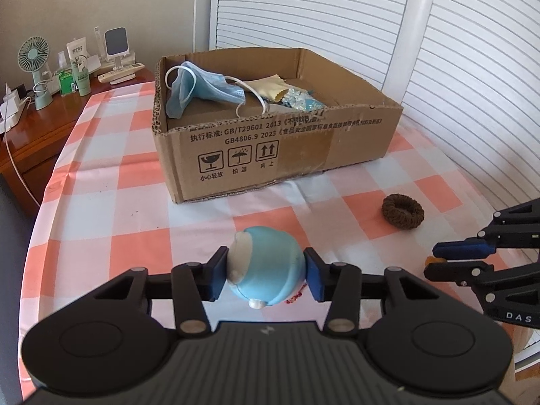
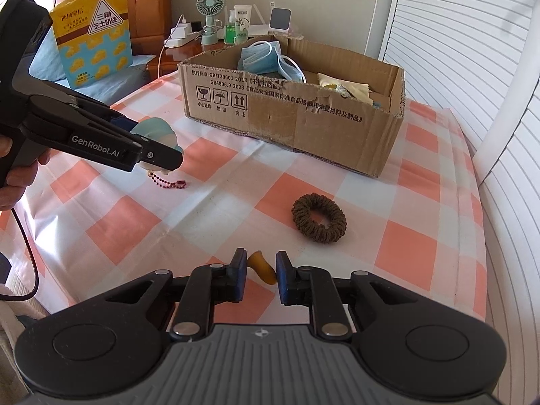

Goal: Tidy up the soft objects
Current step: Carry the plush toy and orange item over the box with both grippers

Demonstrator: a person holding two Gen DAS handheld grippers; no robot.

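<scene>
A light-blue soft toy (image 1: 270,256) with white patches sits between the blue pads of my left gripper (image 1: 265,260), which is shut on it just above the checked cloth. In the right wrist view the same toy (image 2: 158,130) shows in the left gripper (image 2: 158,141), its pink bead chain (image 2: 170,182) trailing on the cloth. My right gripper (image 2: 260,260) is shut on a small amber rubbery piece (image 2: 261,265) low over the cloth; it enters the left wrist view (image 1: 433,258) from the right. A brown scrunchie (image 2: 319,218) (image 1: 402,213) lies loose between the grippers and the cardboard box (image 1: 303,148) (image 2: 303,125).
The box holds a blue face mask (image 1: 202,87) (image 2: 266,57), a yellow cloth (image 1: 266,89) and other small things. A wooden nightstand (image 1: 40,128) with a small fan (image 1: 33,57) and bottles stands beyond the table's left edge. White slatted doors (image 1: 455,67) close off the right side.
</scene>
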